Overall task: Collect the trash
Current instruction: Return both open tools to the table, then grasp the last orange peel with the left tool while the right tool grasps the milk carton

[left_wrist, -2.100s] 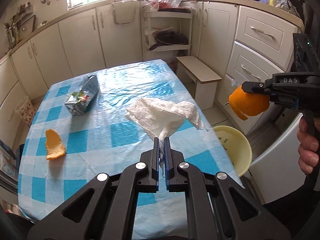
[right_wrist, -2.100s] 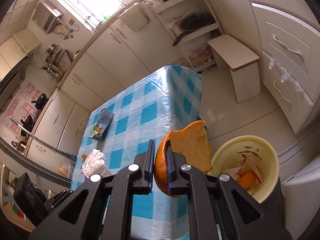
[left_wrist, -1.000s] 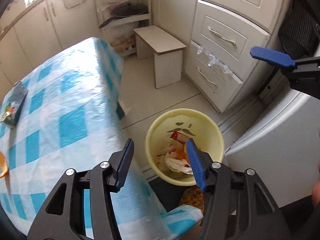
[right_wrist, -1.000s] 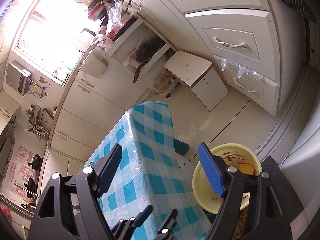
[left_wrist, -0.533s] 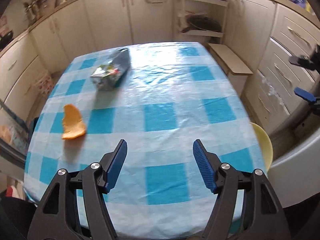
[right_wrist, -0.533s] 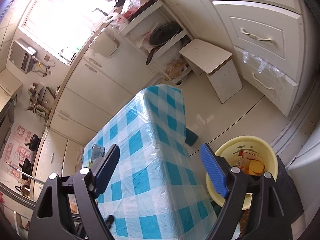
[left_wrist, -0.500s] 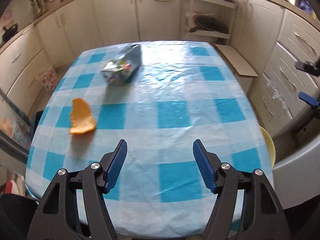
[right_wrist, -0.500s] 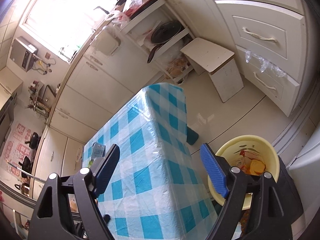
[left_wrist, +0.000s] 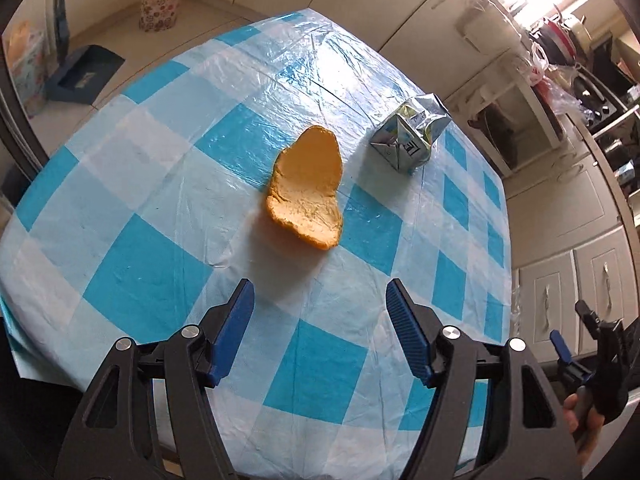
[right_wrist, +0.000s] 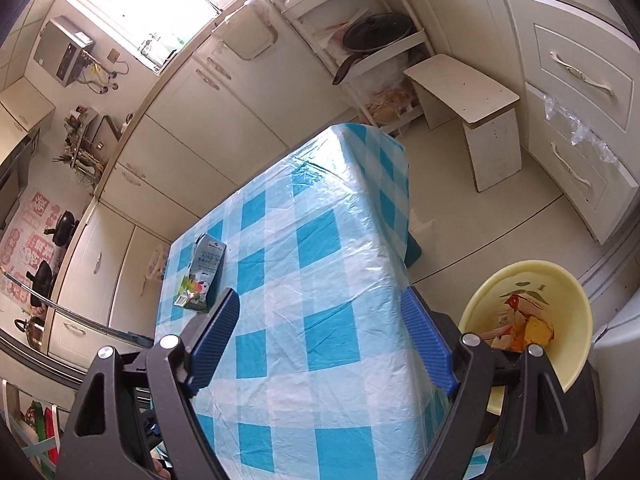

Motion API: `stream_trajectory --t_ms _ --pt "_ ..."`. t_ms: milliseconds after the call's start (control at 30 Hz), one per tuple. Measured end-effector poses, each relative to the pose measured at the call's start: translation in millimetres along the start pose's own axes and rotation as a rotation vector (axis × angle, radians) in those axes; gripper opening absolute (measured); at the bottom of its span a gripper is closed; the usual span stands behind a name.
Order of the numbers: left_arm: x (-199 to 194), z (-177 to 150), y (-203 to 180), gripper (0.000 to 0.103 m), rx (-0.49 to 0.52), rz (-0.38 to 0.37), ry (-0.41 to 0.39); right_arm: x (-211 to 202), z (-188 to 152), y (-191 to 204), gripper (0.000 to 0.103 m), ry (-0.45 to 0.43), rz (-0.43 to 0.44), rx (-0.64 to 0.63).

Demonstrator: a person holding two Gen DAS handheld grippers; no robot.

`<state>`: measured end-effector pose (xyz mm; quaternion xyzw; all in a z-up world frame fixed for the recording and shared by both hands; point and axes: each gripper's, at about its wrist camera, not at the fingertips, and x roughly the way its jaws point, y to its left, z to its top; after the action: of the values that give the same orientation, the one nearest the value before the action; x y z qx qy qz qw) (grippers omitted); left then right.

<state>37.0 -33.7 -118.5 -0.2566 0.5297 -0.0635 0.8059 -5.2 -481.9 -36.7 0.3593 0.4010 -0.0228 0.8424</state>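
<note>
**Kitchen bench with peel and carton waiting, both tongs empty**

Cream kitchen cabinets surround a bench point(left_wrist: 168, 216) covered in a blue-and-white checked plastic cloth.

Left wrist view: the left tongs point(left_wrist: 320, 320) hang above the near part of the bench, blue-padded jaws spread wide with nothing between them. Just beyond them lies a curved piece of orange peel point(left_wrist: 308, 196), pale inner side up, resting on the cloth. Further back and to the right, apart from the peel, sits a crumpled silver-blue drink carton point(left_wrist: 410, 140) on its side. At the lower right edge, a person's hand point(left_wrist: 580, 428) grips the handle of the right tongs point(left_wrist: 572, 336), seen only small and from the side. A floral fabric basket point(left_wrist: 158, 4) stands on the floor beyond the bench.

Right wrist view: the right tongs point(right_wrist: 320, 336) hover over the bench's near end, jaws wide and empty. The same carton point(right_wrist: 204, 276) lies near the bench's left edge. On the floor to the right of the bench stands a round yellow plastic bin point(right_wrist: 560, 280), holding orange peel and scraps of paper. A small white wooden stool point(right_wrist: 472, 104) stands further back, beside the drawers.
</note>
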Motion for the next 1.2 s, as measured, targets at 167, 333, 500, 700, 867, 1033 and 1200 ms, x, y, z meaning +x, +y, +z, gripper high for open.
stream_trajectory --t_ms 167,333,500,700,867,1033,1200 --pt "15 8 -4 0.065 -0.074 -0.095 0.019 9 -2 12 0.079 0.014 0.0 -0.021" --pt "24 18 2 0.065 -0.16 -0.174 0.023 16 -4 22 0.079 0.025 0.003 -0.037" --pt "29 26 5 0.065 -0.189 -0.181 0.02 23 -5 31 0.079 0.038 0.011 -0.055" --pt "35 37 8 0.036 -0.234 -0.128 0.008 31 -8 36 0.079 0.055 0.015 -0.065" --pt "43 46 14 0.008 -0.24 -0.05 0.019 35 -6 44 0.079 0.057 0.027 -0.071" --pt "35 64 11 0.004 -0.156 0.049 0.013 52 -8 69 0.079 0.083 0.053 -0.1" --pt "29 78 8 0.004 -0.036 0.123 0.016 88 -18 110 0.079 0.138 0.08 -0.146"
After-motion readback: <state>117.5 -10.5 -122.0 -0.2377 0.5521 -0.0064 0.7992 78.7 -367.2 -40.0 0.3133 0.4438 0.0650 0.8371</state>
